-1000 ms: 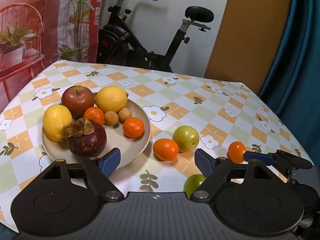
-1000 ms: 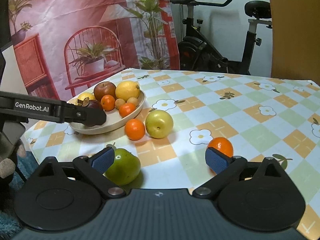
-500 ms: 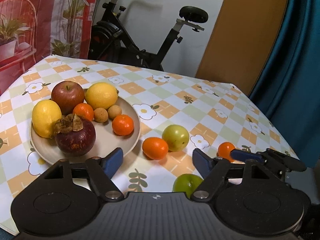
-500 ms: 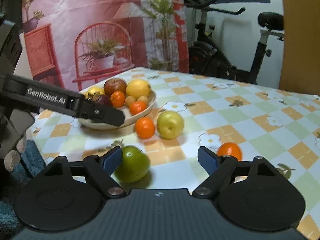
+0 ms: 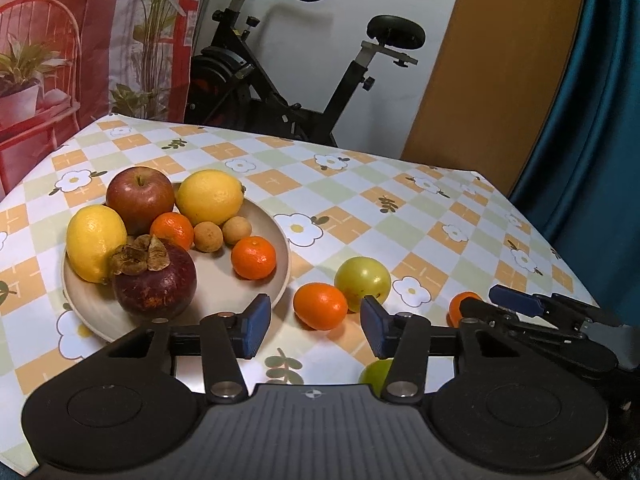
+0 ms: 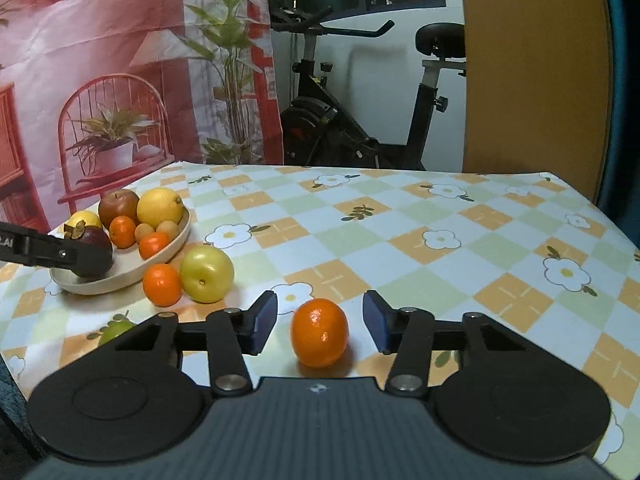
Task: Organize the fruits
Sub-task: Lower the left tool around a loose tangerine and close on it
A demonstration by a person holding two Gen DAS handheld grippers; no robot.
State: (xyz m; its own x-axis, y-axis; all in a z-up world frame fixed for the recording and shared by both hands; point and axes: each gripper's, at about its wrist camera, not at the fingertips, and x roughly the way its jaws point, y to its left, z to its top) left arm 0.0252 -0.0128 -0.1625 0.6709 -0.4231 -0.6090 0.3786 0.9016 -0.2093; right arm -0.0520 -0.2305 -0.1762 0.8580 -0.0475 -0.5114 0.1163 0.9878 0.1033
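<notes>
Nearest of all, the right gripper (image 6: 319,328) stands with its jaws released around a lone mandarin (image 6: 319,332) on the checked tablecloth (image 6: 440,264); a gap shows on each side between the blue pads (image 6: 262,322) and the peel. Taking the beige plate (image 5: 280,248) as the landmark: this mandarin lies well apart from it, off to its right. The left gripper (image 5: 312,330) hangs just in front of the plate's near-right rim, jaws likewise released and grasping nothing; a green fruit (image 5: 376,370) peeks out low behind its right finger. Just beyond its tips, beside the plate's right edge, a second mandarin (image 5: 320,306) touches a yellow-green apple (image 5: 362,283).

On the plate itself, the dark mangosteen (image 5: 154,276) sits at the near side, a lemon (image 5: 96,242) to its left, and a mandarin (image 5: 253,257) near the right rim. Behind them lie another mandarin (image 5: 172,230) and two small brown longans (image 5: 222,233), then the red apple (image 5: 140,200) and a large yellow citrus (image 5: 210,197) at the far rim.

Beyond the table, behind the plate, stands an exercise bike (image 5: 288,80) against a white wall, with a red plant-printed backdrop (image 5: 80,40) to its left.
</notes>
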